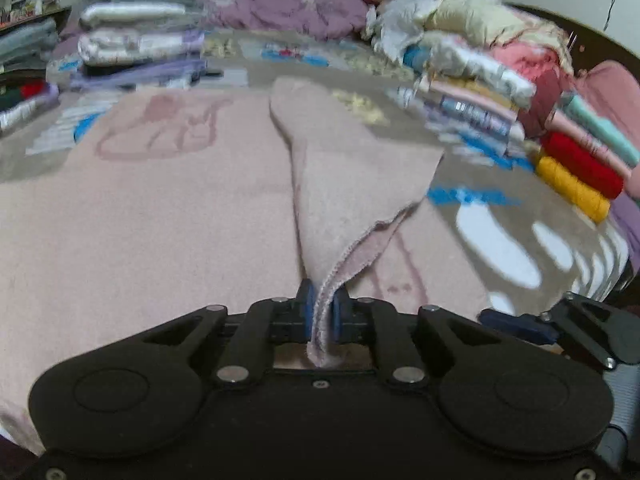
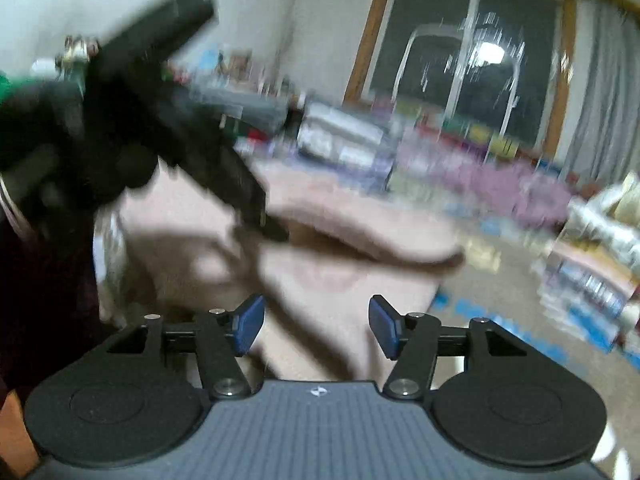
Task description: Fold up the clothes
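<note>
Left gripper [image 1: 320, 304] pinches the pink cloth's [image 1: 160, 208] corner mid-fold; right gripper [image 2: 316, 326] gapes empty; next, lay it across.

We see a towel [image 1: 160, 200] lying spread over the bed [image 1: 500, 216], with one corner lifted up from its right part and caught between the jaws of the left gripper [image 1: 320, 312]. The right gripper [image 1: 560, 328] sits just to the right of the left one. Behind the towel lies a heap of blankets [image 1: 296, 8]. Stacks of folded clothes [image 1: 136, 44] stand at the back left, and more stacks [image 1: 500, 92] line the bed's right side. In the right wrist view, a window [image 2: 468, 60] stands behind the bed.
</note>
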`<state>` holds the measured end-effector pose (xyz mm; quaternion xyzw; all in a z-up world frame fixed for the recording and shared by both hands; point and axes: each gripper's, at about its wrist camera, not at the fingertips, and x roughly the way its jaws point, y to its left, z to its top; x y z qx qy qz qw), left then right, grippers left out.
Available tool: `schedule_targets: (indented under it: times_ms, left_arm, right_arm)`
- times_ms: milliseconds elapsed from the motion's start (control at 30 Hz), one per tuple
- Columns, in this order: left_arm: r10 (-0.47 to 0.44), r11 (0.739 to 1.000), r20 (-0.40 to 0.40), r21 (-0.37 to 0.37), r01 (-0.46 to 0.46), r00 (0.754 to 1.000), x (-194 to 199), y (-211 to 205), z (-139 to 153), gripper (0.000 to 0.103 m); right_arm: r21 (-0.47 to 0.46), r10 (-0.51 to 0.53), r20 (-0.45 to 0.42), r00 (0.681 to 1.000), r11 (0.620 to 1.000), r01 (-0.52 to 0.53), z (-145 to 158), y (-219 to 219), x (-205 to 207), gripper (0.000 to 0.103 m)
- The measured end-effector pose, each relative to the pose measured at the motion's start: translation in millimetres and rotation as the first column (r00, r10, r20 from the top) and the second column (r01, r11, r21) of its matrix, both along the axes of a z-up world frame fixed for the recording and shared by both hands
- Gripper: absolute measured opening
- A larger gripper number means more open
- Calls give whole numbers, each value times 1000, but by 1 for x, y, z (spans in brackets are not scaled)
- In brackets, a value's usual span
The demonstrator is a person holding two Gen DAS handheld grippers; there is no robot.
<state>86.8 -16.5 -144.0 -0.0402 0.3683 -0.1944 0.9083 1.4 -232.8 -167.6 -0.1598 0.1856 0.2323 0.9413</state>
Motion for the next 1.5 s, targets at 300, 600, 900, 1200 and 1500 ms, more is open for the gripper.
schedule_targets:
  times_ms: [300, 600, 900, 1200, 1500]
  left_arm:
    - [13, 1000, 3, -6, -13, 1000, -4, 4, -2, 32]
    - [-83, 988, 181, 141, 58, 980, -18, -13, 15, 47]
    - [-42, 990, 159, -123, 62, 986, -1, 30, 38, 47]
    - [-542, 833, 180, 245, 496, 821, 91, -29, 81, 47]
    - [-804, 546, -62, 315, 776, 591, 160, -99, 58, 47]
  right_arm:
    - [-53, -1, -50, 999, 999, -1, -4, 5, 2, 59]
    - [-9, 45, -93, 995, 999, -46, -6, 8, 11, 66]
    - [575, 42, -293, 955, 806, 141, 4, -77, 52, 62]
    - [547, 126, -286, 950, 836, 54, 2, -48, 72, 62]
    - [502, 204, -317, 926, 865, -18, -1, -27, 74, 63]
